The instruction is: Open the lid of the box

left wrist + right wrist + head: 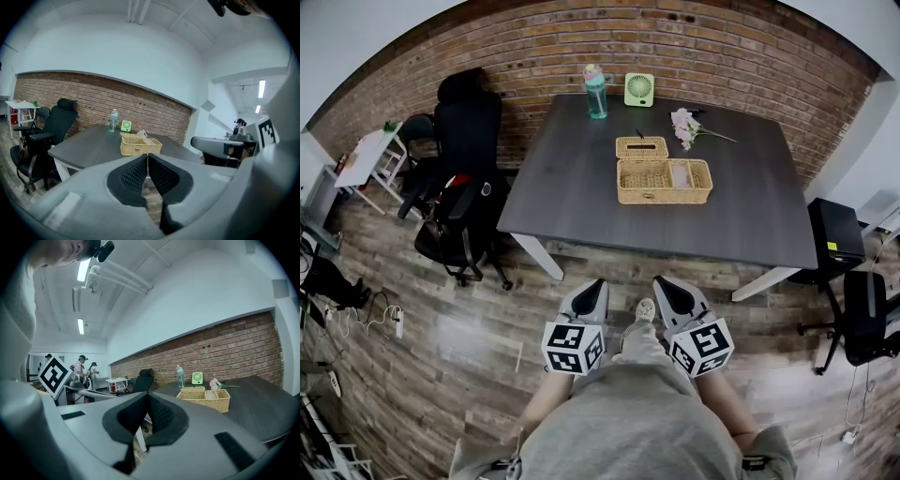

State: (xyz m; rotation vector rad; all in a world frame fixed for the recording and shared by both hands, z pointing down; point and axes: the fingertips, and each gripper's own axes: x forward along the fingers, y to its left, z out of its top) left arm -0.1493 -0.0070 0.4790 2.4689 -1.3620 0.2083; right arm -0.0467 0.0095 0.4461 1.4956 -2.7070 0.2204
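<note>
A woven wicker box (664, 180) stands open-topped on the dark table (581, 206), with its flat wicker lid (641, 147) lying just behind it. The box also shows in the left gripper view (139, 146) and the right gripper view (205, 398). Both grippers are held close to my body, well short of the table. My left gripper (598, 284) (147, 155) is shut with nothing in it. My right gripper (660, 281) (148, 396) is shut and empty too.
On the table's far side stand a teal bottle (595, 92), a small green fan (639, 89) and pink flowers (684, 127). A black office chair (461, 178) sits left of the table, another chair (862, 314) to the right. Several people stand far off in the right gripper view.
</note>
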